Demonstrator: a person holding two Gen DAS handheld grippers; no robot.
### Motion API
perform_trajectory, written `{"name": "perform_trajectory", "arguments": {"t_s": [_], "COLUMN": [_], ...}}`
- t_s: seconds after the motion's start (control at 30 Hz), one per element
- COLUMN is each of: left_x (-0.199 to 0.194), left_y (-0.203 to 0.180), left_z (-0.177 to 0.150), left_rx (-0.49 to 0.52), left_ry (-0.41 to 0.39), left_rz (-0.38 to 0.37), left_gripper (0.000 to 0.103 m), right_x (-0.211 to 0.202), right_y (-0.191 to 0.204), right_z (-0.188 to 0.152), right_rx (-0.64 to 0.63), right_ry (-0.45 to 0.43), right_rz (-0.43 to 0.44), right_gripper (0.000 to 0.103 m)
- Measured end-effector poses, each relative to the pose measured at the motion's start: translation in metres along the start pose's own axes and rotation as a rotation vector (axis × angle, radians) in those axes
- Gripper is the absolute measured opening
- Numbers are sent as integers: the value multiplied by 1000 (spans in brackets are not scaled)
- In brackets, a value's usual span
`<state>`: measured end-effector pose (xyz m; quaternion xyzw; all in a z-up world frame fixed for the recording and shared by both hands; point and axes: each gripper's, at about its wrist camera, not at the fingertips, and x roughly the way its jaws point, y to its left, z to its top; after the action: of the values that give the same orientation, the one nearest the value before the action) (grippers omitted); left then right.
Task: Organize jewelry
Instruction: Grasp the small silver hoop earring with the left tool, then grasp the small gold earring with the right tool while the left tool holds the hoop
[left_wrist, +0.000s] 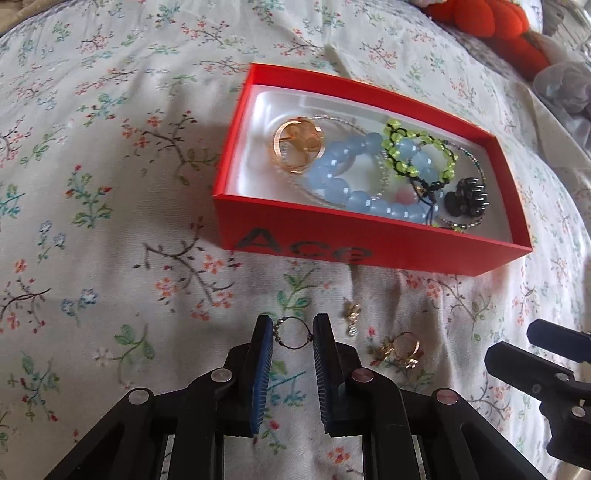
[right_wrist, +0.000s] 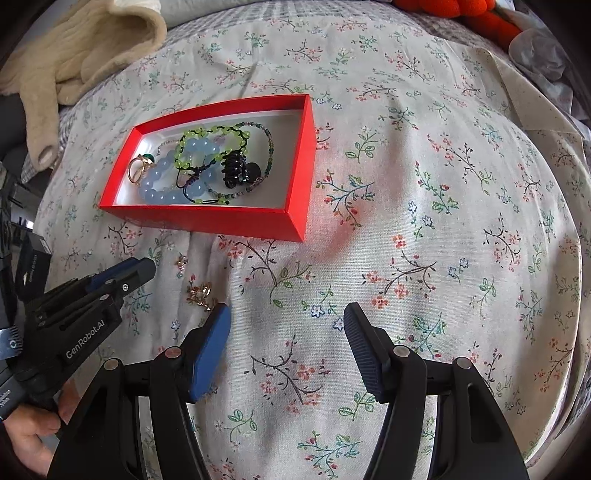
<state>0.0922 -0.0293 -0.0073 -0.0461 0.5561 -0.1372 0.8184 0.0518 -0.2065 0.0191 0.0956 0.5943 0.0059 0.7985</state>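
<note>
Left wrist view: the left gripper (left_wrist: 293, 334) is clamped across a thin wire ring (left_wrist: 291, 334) lying on the floral bedspread (left_wrist: 110, 221), just before the red box (left_wrist: 369, 251). The ring looks light, springy and easily bent, so squeezing gently across its width seems wisest.

Right wrist view: the right gripper (right_wrist: 286, 326) hangs with its jaws apart, holding nothing.
</note>
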Motion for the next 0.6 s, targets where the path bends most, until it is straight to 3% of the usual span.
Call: {"name": "perform_trajectory", "arguments": {"t_s": [0.2, 0.27, 0.47, 0.6], "left_x": [-9, -11, -15, -17], "left_y": [17, 21, 28, 31], "left_z": [-5, -7, -7, -9], "left_rx": [-25, -28, -35, -35], "left_ry": [-5, -6, -10, -6], "left_rz": [10, 9, 11, 14], "left_gripper": [17, 17, 17, 17], "right_x": [9, 13, 25, 32], "right_y": [17, 21, 34, 45], "right_z": [2, 5, 11, 14], "right_rx": [-30, -31, -1, -10], "right_ry": [9, 14, 50, 62], "right_rz": [61, 80, 160, 167], "right_gripper": [64, 41, 26, 22]}}
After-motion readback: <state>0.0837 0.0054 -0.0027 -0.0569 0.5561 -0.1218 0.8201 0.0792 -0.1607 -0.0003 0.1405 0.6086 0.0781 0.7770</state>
